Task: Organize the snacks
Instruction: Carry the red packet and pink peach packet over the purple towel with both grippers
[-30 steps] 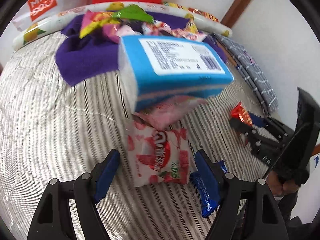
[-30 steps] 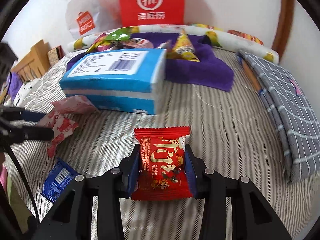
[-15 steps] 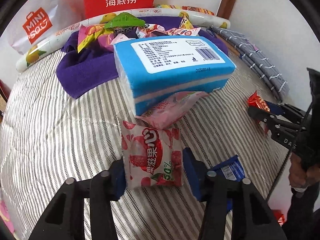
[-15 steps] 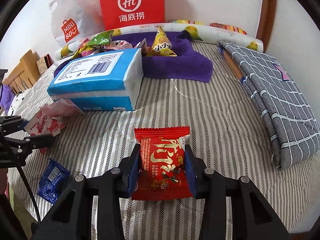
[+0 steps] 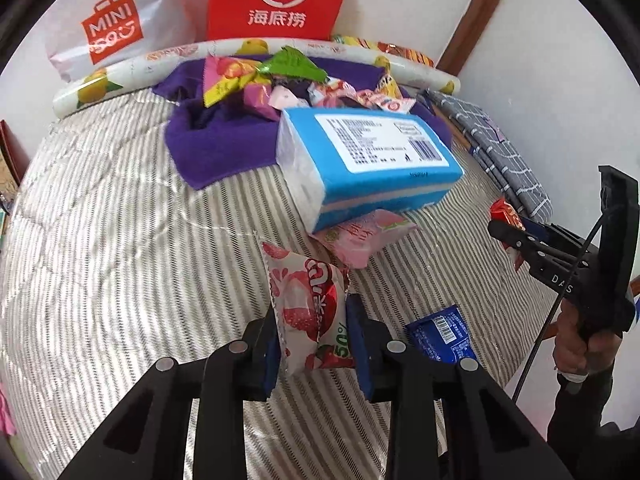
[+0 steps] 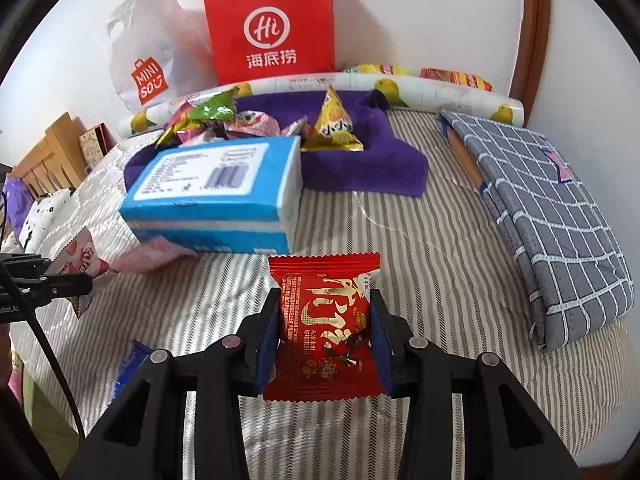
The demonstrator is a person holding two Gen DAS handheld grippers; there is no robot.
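Left gripper clamped on strawberry packet, jaws just closed — right gripper pinching red packet. Near blue box, crinkly wrappers — likely to slip or snag the pink packet.

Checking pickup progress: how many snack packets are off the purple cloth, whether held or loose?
4: strawberry packet in the left gripper, red packet in the right gripper, pink packet tucked under the tissue pack, blue packet loose. Others may be hidden.
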